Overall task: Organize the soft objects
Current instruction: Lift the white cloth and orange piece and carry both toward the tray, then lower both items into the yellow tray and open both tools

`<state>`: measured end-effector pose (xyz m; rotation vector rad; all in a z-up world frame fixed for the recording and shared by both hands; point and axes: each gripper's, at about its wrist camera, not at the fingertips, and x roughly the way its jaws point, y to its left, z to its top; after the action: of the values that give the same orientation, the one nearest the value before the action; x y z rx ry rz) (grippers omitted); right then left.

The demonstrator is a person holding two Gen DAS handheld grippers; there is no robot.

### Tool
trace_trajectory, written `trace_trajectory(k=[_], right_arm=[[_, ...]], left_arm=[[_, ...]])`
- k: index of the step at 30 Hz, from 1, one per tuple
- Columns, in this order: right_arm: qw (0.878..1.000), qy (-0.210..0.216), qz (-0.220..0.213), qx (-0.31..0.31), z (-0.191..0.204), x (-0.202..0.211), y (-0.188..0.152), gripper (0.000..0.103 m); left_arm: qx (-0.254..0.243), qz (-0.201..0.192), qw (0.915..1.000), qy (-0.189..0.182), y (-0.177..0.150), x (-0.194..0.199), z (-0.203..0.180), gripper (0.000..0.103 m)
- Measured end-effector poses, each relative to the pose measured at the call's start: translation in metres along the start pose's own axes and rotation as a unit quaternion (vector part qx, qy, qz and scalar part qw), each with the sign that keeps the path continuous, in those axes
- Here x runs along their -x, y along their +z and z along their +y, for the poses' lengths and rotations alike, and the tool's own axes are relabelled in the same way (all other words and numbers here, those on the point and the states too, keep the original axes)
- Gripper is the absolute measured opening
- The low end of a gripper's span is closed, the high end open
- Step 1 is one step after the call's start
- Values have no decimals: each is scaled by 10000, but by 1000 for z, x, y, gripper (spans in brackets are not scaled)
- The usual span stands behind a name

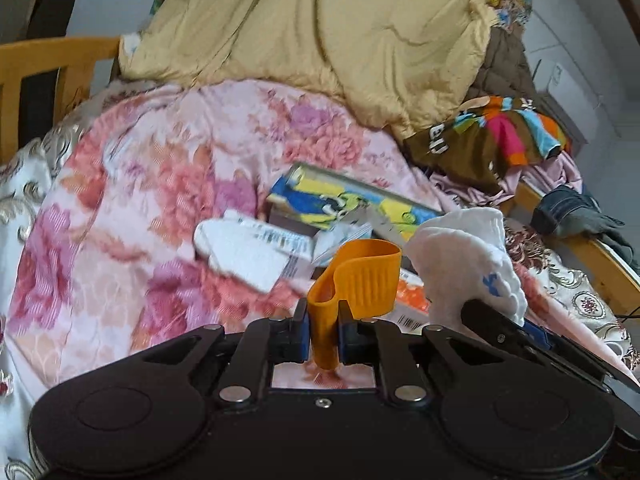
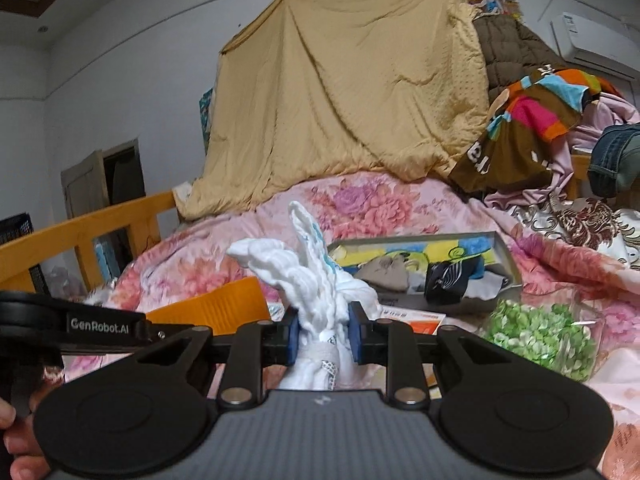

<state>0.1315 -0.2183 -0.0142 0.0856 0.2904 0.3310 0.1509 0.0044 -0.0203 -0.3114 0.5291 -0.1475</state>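
In the left wrist view my left gripper (image 1: 323, 334) is shut on the lower end of a curled orange rubbery piece (image 1: 366, 280), held above the floral quilt (image 1: 160, 184). To its right a bunched white knitted cloth (image 1: 464, 256) sticks up from my right gripper (image 1: 520, 322). In the right wrist view my right gripper (image 2: 323, 340) is shut on that white cloth (image 2: 304, 276), whose ends stand upright. The orange piece (image 2: 216, 304) shows at the left beside the left gripper (image 2: 160, 334).
An open grey box (image 2: 506, 254) holding small soft items lies on the quilt ahead. A clear bag of green bits (image 2: 540, 332) is to the right, and a white packet (image 1: 248, 248) to the left. Behind hang a yellow quilt (image 2: 344, 100) and piled clothes (image 2: 532, 120). A wooden bed rail (image 2: 80, 236) runs along the left.
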Motion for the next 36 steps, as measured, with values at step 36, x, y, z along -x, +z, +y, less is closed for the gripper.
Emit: trace_trajectory(k=[36], right_arm=[[9930, -719, -15, -936, -167, -179, 80, 27]], left_arm=[[-494, 19, 9975, -510, 112, -232, -107, 13]])
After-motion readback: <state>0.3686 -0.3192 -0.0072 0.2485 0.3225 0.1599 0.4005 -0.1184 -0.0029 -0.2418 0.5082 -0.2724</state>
